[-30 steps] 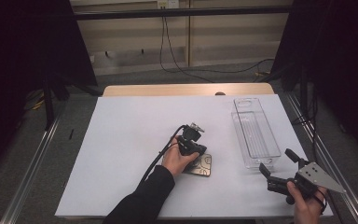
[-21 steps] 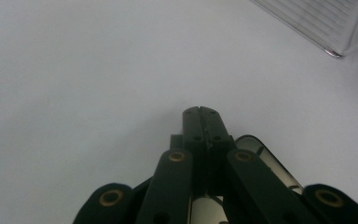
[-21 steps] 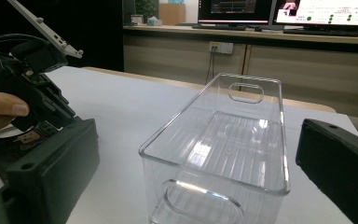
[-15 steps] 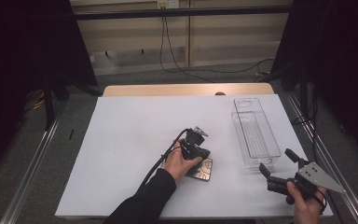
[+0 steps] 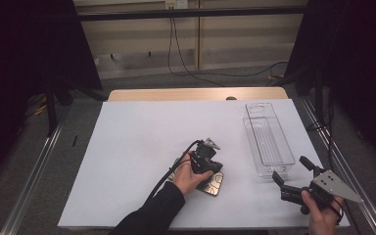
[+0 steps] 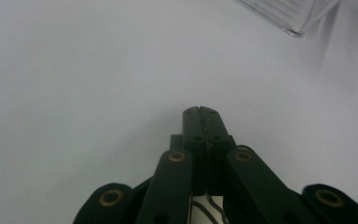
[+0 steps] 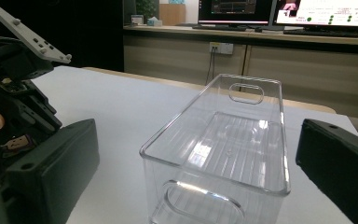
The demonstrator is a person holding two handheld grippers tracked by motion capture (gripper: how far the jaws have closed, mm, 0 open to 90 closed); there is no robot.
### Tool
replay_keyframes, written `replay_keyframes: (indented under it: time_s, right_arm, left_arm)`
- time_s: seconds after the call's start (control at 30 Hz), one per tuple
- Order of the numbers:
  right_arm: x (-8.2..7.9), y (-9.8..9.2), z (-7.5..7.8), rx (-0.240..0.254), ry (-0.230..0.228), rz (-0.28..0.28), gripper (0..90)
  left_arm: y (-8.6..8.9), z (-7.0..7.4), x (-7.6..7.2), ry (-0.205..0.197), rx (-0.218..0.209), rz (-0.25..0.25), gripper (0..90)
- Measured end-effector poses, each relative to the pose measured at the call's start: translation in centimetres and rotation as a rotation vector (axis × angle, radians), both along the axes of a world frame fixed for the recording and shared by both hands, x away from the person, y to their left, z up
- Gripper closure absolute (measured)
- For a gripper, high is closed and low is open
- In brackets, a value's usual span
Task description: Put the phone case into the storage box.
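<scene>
My left gripper (image 5: 206,155) is held low over the middle of the white table, its jaws pressed together (image 6: 200,113) above the bare surface with nothing seen between the tips. A flat dark packet with pale line markings (image 5: 212,184) lies on the table just under the hand, and its edge shows beneath the gripper (image 6: 206,205). My right gripper (image 5: 290,169) stands open near the front right corner, jaws wide apart (image 7: 196,140). It faces the near end of a clear plastic bin (image 5: 268,139) (image 7: 223,140), which is empty.
White sheet (image 5: 142,147) covers the table; a wooden strip (image 5: 196,94) runs along its far edge. The bin stands lengthwise at the right side. Metal rails (image 5: 39,166) flank the table. Cables lie on the floor beyond.
The left hand and its gripper have slid a little toward the near edge, and the packet under it has shifted slightly with them. The right gripper has stayed put.
</scene>
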State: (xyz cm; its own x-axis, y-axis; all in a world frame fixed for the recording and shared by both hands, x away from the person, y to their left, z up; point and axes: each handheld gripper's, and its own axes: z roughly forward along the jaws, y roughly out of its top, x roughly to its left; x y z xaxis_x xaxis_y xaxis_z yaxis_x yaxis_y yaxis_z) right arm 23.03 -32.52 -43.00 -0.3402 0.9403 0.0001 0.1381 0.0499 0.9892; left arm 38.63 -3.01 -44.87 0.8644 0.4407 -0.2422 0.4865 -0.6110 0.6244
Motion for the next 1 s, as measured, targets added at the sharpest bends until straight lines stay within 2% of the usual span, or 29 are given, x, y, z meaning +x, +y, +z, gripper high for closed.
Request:
replay_keyframes:
  time_s: [0.23, 1.0]
  right_arm:
    - [0.0, 0.0, 0.0, 0.0, -0.001, 0.001, 0.0]
    - [0.0, -0.1, 0.0, -0.001, 0.002, -0.002, 0.0]
  left_arm:
    - [-0.1, 0.1, -1.0, -0.007, 0.013, -0.037, 90.0]
    - [1.2, 0.3, -2.9, -0.002, 0.013, -0.077, 90.0]
